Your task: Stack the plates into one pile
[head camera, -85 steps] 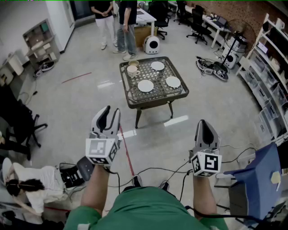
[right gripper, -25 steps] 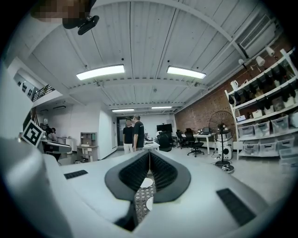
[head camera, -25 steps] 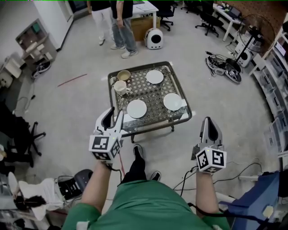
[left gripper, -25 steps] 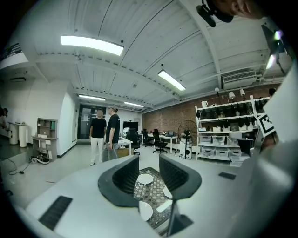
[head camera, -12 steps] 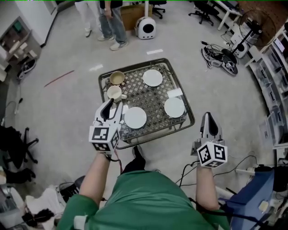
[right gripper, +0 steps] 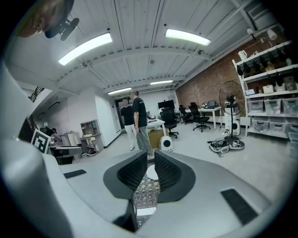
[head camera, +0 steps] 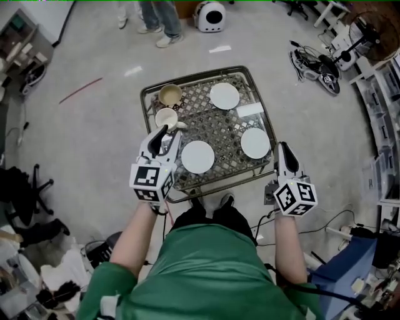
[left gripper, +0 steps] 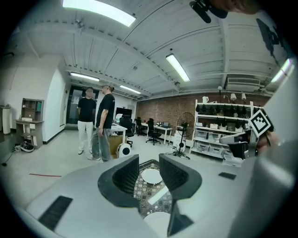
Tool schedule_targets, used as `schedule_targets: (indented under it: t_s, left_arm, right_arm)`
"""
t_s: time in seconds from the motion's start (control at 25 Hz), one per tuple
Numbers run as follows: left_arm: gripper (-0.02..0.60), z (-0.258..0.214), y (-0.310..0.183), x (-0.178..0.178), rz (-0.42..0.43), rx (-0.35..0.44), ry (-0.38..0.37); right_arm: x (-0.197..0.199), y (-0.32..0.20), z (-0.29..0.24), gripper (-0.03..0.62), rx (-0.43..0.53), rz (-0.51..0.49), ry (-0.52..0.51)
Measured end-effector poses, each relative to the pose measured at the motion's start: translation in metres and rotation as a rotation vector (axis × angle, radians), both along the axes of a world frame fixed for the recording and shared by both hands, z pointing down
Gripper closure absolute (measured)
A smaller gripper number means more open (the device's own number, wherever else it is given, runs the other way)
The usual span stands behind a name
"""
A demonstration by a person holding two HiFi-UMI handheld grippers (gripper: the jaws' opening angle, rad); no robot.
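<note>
Three white plates lie apart on a low lattice-top table [head camera: 220,128]: one at the far side [head camera: 224,95], one at the near middle [head camera: 197,156], one at the right [head camera: 255,142]. My left gripper [head camera: 167,136] hovers open over the table's near left, just left of the middle plate; in its own view the far plate [left gripper: 151,175] shows through the empty gap of the left gripper [left gripper: 149,162]. My right gripper [head camera: 282,149] hangs at the near right corner, beside the right plate. The right gripper's [right gripper: 150,158] jaws have just been opening, with a narrow gap and nothing between them.
A tan cup [head camera: 170,95] and a white mug [head camera: 167,117] stand at the table's far left. A white card [head camera: 250,110] lies between the far and right plates. People's legs [head camera: 160,19] stand beyond the table. Cables [head camera: 319,65] lie on the floor at right.
The table has come much closer. Both grippers have moved forward and down, from short of the table to over its near edge. The plates have not moved.
</note>
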State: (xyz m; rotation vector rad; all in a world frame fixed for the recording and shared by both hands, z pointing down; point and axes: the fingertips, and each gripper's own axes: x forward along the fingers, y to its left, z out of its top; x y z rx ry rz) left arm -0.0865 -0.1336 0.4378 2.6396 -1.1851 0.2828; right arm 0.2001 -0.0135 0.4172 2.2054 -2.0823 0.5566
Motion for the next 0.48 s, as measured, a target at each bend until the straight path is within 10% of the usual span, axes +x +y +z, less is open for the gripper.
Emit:
schedule_targets:
  t_s: [0.48]
  left_arm:
    - [0.437, 0.115, 0.013, -0.007, -0.096, -0.256, -0.141]
  right_arm:
    - [-0.048, -0.073, 0.142, 0.522, -0.255, -0.309, -0.172]
